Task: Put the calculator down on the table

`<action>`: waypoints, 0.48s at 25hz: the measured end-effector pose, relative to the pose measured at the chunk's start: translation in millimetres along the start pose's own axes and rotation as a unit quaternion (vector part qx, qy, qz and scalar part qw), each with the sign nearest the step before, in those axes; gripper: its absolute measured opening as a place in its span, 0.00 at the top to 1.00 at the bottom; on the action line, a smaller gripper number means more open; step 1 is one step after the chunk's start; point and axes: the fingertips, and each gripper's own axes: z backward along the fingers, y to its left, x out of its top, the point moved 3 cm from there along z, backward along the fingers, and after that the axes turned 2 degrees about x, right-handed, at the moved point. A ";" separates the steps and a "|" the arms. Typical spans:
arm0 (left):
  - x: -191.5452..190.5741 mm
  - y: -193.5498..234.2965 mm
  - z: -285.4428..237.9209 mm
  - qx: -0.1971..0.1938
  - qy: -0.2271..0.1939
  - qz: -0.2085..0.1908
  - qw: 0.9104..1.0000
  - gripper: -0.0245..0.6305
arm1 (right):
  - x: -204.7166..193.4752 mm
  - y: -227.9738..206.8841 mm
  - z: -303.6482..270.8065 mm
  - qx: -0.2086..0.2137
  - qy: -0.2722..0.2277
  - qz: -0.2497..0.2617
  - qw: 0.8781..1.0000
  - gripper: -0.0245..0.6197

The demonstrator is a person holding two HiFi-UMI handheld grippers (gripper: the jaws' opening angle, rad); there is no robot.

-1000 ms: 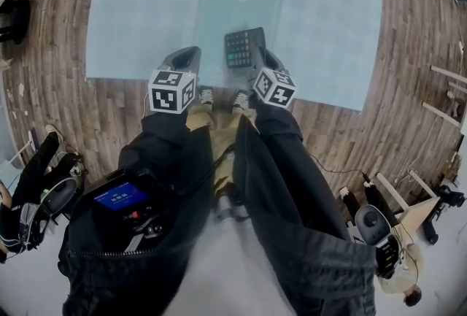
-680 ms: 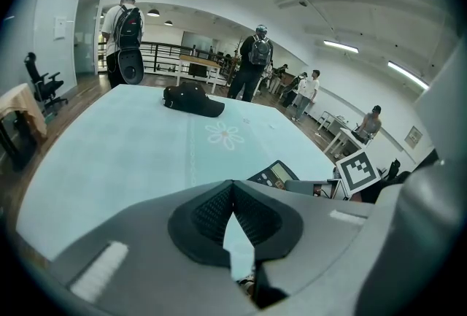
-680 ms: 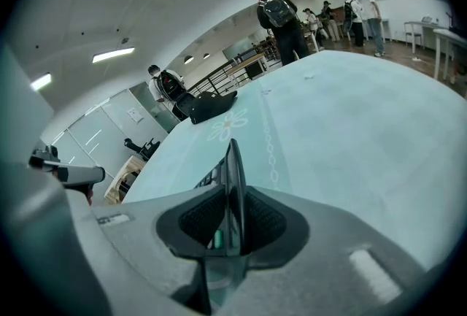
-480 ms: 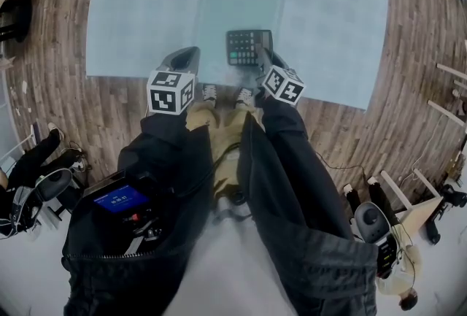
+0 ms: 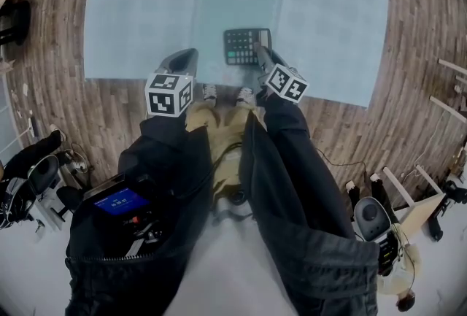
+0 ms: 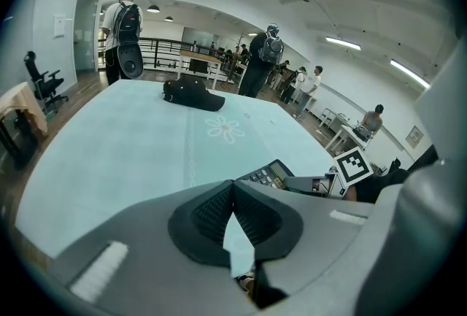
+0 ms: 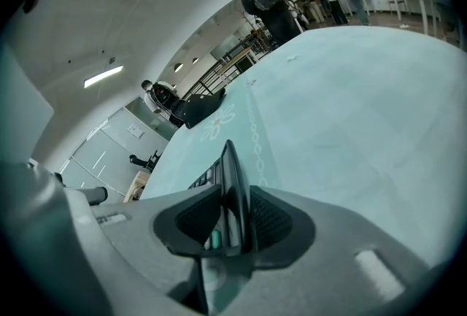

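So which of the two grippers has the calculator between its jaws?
The right gripper: the calculator sits between its jaws, which have just been opening. The left gripper has its jaws shut on nothing.

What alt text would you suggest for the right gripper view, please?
The calculator, seen edge-on, sits between the jaws of the right gripper, which have just been opening; a gap shows beside it. Beyond lies a pale green table, with people standing in the hall behind.
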 end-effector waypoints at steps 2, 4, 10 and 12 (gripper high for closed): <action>0.8 -1.3 -0.5 -0.001 0.000 -0.001 1.000 0.97 | 0.4 -0.1 1.1 0.005 -0.001 -0.005 1.000 0.75; 1.1 -1.7 -0.6 -0.002 0.000 -0.001 1.000 0.97 | 0.6 1.0 2.0 0.009 0.000 -0.006 1.000 0.72; 3.4 -2.9 -1.7 -0.004 -0.003 -0.001 1.000 0.97 | 6.6 0.6 4.6 0.010 -0.007 -0.004 1.000 0.69; 6.0 -4.1 -2.0 -0.005 -0.007 -0.002 1.000 0.97 | 9.8 -2.6 6.7 0.006 -0.012 0.002 1.000 0.69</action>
